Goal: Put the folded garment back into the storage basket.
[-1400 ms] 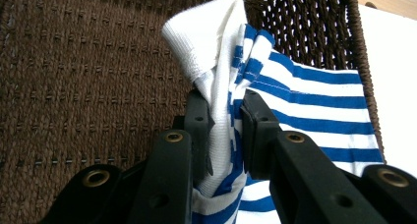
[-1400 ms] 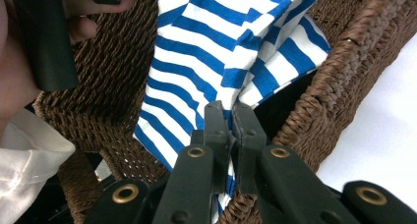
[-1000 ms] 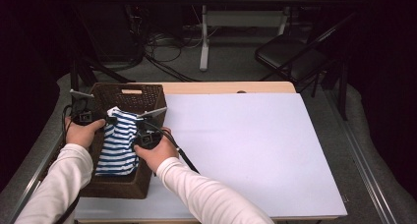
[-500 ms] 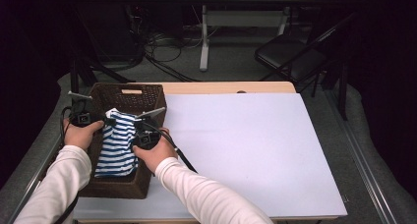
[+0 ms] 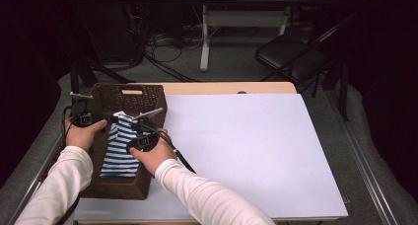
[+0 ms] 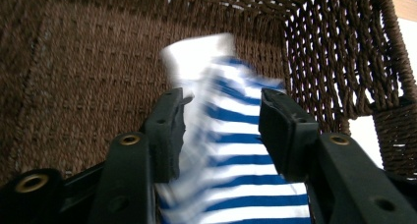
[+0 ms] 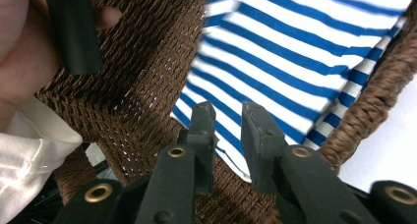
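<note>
A blue-and-white striped cloth (image 5: pixel 118 151) lies in a brown wicker basket (image 5: pixel 130 89) at the table's left. Its white top corner stands raised between my hands. My left gripper (image 5: pixel 104 121) reaches in from the basket's left side. In the left gripper view it is open (image 6: pixel 223 111), with the blurred cloth (image 6: pixel 241 135) running between its wide jaws over the basket floor (image 6: pixel 74 62). My right gripper (image 5: pixel 132 131) hangs over the basket's right wall. Its jaws (image 7: pixel 228 121) stand a little apart just above the cloth (image 7: pixel 295 62), next to the woven wall (image 7: pixel 147 76).
A large white sheet (image 5: pixel 236 151) covers the table to the right of the basket, with a wooden edge (image 5: pixel 222 88) at the back. Beyond the table are a folding chair (image 5: pixel 291 52), a table leg (image 5: pixel 203 37) and floor cables (image 5: pixel 162 42).
Both hands stay over the basket. The cloth's raised top corner sits slightly lower than a second ago.
</note>
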Motion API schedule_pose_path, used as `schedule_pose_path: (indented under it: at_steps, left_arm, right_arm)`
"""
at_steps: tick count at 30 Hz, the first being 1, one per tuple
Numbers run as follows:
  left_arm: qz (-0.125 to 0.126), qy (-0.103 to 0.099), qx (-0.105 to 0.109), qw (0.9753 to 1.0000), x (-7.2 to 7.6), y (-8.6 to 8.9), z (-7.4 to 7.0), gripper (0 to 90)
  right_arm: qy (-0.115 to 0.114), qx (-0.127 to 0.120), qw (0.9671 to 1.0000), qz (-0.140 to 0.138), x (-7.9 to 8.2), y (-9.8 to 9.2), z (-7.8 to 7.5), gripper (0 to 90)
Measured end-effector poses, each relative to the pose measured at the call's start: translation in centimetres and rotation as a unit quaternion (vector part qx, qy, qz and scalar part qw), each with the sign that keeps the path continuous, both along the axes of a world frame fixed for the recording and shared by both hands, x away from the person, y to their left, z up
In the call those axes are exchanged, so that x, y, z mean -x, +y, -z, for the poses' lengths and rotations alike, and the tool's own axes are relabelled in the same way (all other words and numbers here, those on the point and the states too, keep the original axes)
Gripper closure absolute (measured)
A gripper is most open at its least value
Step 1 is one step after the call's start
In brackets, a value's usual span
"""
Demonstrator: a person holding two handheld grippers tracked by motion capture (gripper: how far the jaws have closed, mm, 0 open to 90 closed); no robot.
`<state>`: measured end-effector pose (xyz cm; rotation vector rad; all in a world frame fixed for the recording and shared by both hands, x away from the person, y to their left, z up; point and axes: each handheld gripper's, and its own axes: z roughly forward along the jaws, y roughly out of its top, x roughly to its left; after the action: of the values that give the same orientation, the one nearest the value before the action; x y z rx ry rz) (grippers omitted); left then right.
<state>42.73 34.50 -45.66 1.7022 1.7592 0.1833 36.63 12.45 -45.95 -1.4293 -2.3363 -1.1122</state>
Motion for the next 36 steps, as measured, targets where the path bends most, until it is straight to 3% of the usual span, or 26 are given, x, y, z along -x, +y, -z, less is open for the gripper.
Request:
schedule_pose_path:
  at_steps: [1,6,10,17,19,23,26,29,36]
  left_arm:
    - [0.001,-0.004,-0.004,1.0,0.0,0.0,-0.1,49.1]
    - [0.007,-0.01,-0.023,0.9996,0.1,-0.1,-0.1,46.2]
    - [0.008,-0.012,-0.027,0.9995,0.1,-0.1,-0.1,45.5]
    - [0.014,-0.027,-0.025,0.9992,0.2,-0.3,-0.2,45.4]
    - [0.016,-0.038,-0.026,0.9988,0.3,-0.4,-0.4,45.3]
    - [0.015,-0.04,-0.019,0.9989,0.4,-0.7,-0.7,44.5]
    - [0.015,-0.041,-0.017,0.9989,0.5,-0.8,-0.8,44.3]
    - [0.017,-0.036,-0.021,0.999,0.6,-0.9,-0.9,43.6]
    - [0.017,-0.035,-0.025,0.9989,0.8,-1.1,-1.0,37.7]
  right_arm:
    - [0.002,0.002,1.0,0.0,0.1,0.1,-0.1,73.7]
    - [-0.031,0.011,0.9994,-0.012,0.4,0.2,-0.4,68.5]
    - [-0.047,0.014,0.9986,-0.019,0.7,0.3,-0.7,64.0]
    - [-0.075,0.014,0.9965,-0.033,1.3,0.4,-1.2,62.5]
    - [-0.071,0.011,0.9968,-0.034,1.5,0.4,-1.4,62.8]
    - [-0.104,0.008,0.9937,-0.04,1.7,0.3,-1.6,59.0]
    - [-0.102,0.009,0.9937,-0.045,1.8,0.2,-1.9,56.8]
    - [-0.109,0.007,0.9929,-0.046,1.9,0.1,-2.2,52.8]
    - [-0.126,0.015,0.9898,-0.065,2.2,-0.3,-3.1,34.1]
